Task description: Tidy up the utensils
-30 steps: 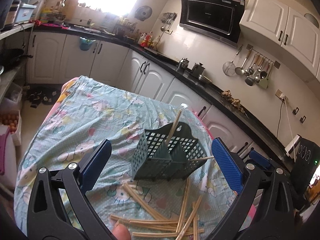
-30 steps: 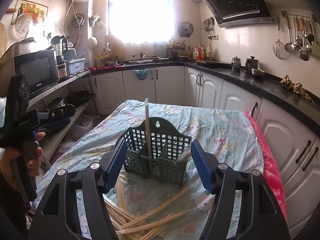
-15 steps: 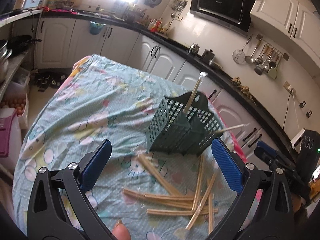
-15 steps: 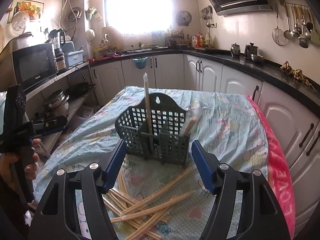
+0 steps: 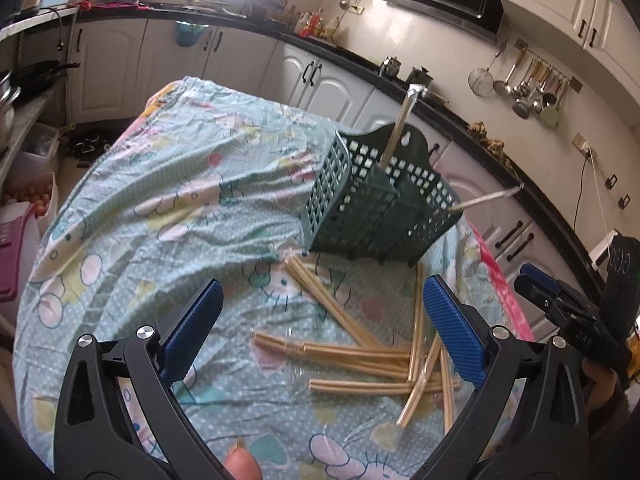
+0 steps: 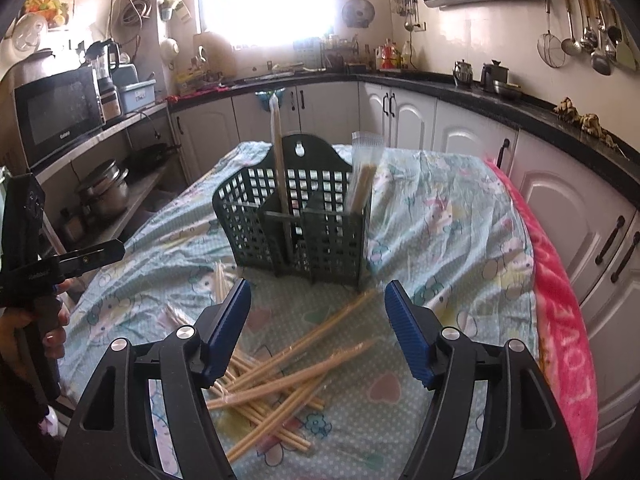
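Item: loose pale wooden chopsticks (image 6: 280,380), scattered on the floral tablecloth (image 6: 440,208) near the dark green slotted plastic caddy (image 6: 296,220) | Tongs: left gripper (image 5: 320,332) and right gripper (image 6: 318,328) both released, empty | Step: reaching for a pick | Next: close on one stick, then stand it in the caddy.

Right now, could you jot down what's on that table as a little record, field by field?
Surface: table under a cartoon-print cloth
Holder: dark green slotted basket, standing upright
In holder: one wrapped chopstick pair upright, another leaning at the right end
Loose: pile of wrapped chopsticks on the cloth in front of the basket
Left gripper: open, empty, above the pile
Right gripper: open, empty, above the pile
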{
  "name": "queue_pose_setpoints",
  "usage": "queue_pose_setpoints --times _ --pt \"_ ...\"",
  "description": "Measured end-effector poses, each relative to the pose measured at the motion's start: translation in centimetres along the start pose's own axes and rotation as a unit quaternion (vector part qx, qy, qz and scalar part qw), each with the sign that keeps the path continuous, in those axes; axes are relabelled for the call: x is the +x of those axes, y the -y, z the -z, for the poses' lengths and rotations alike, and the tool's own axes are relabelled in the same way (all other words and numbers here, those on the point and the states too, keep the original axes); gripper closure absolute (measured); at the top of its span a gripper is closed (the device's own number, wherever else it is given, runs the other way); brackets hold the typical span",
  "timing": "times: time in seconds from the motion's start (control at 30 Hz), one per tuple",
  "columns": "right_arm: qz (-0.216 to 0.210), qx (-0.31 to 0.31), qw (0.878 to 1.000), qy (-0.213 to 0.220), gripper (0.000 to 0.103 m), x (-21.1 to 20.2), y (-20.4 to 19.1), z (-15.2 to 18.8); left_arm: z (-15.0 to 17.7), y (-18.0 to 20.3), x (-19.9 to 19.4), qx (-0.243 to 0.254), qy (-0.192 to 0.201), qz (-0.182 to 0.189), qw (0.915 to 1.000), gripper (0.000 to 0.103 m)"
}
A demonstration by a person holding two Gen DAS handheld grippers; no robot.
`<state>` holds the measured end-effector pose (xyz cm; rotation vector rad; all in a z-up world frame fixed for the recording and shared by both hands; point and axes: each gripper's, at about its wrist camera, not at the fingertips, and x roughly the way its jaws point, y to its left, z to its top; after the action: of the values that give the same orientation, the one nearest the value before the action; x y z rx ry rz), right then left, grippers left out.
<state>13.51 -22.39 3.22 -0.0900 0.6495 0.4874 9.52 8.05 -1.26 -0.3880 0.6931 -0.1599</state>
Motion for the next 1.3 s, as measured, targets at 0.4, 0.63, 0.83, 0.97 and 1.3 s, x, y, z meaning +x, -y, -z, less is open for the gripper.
queue_pose_setpoints --times 0.4,0.63,0.83,0.97,1.3 --pt "0.010 0.017 0.999 -0.028 0.036 1.5 0.8 1.9 2.7 0.5 1.7 0.012 -0.038 0.007 0.9992 0.011" --pt "0.016 0.023 0.999 -0.039 0.036 2.3 1.2 2.6 3.6 0.1 3.1 0.008 -0.062 0.012 0.9980 0.029" --pt "0.020 0.028 0.998 -0.047 0.036 3.1 1.8 3.1 4.0 -0.6 5.0 -0.008 -0.086 0.009 0.9962 0.042" --pt "0.022 0.028 0.998 -0.053 0.036 3.7 2.0 3.4 4.1 -1.0 5.8 -0.017 -0.094 0.007 0.9954 0.049" --pt "0.007 0.058 0.994 -0.087 0.036 5.8 3.4 4.3 3.8 -1.5 6.8 -0.025 -0.103 -0.002 0.9943 0.075"
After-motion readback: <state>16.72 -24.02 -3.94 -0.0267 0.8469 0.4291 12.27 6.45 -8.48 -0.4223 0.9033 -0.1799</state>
